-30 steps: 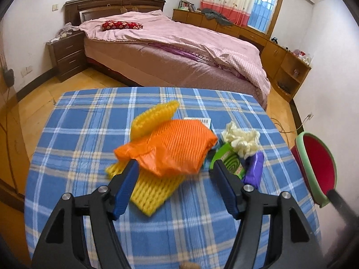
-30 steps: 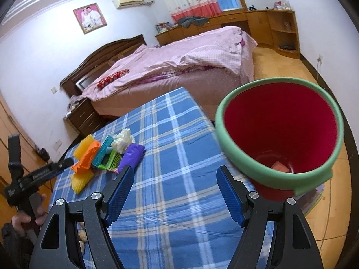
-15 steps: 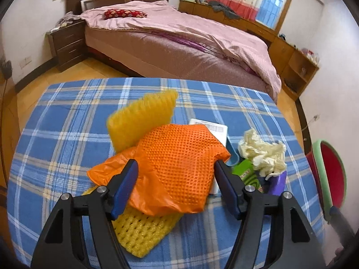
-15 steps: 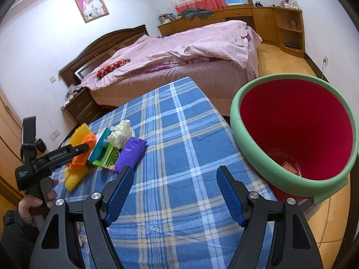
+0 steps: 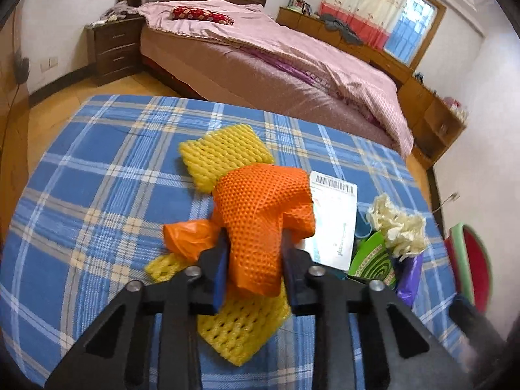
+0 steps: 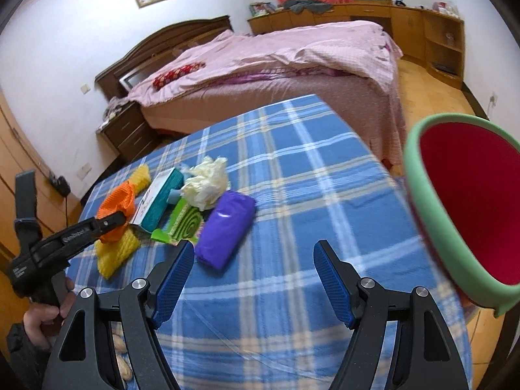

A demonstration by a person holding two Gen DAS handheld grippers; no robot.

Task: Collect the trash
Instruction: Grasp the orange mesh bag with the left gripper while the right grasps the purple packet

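A pile of trash lies on the blue plaid table [image 5: 97,195]. My left gripper [image 5: 255,260] is shut on the orange foam net [image 5: 260,214], which also shows in the right wrist view [image 6: 117,201]. Yellow foam nets [image 5: 224,156] lie under and behind it. Beside them are a teal box with a white label [image 5: 334,221], a green wrapper [image 6: 185,224], crumpled cream tissue [image 6: 204,185] and a purple packet [image 6: 227,230]. My right gripper [image 6: 252,279] is open and empty, just in front of the purple packet. The red bin with a green rim [image 6: 455,201] hangs off the table's right edge.
A bed with pink covers [image 6: 276,61] stands beyond the table. A dark nightstand [image 5: 113,48] is left of it, and wooden cabinets [image 6: 422,32] line the far wall. Peanuts [image 6: 122,364] lie near the table's near edge.
My left gripper moved in and closed on the orange foam net. My right gripper swung left toward the trash pile, so the bin now sits further right.
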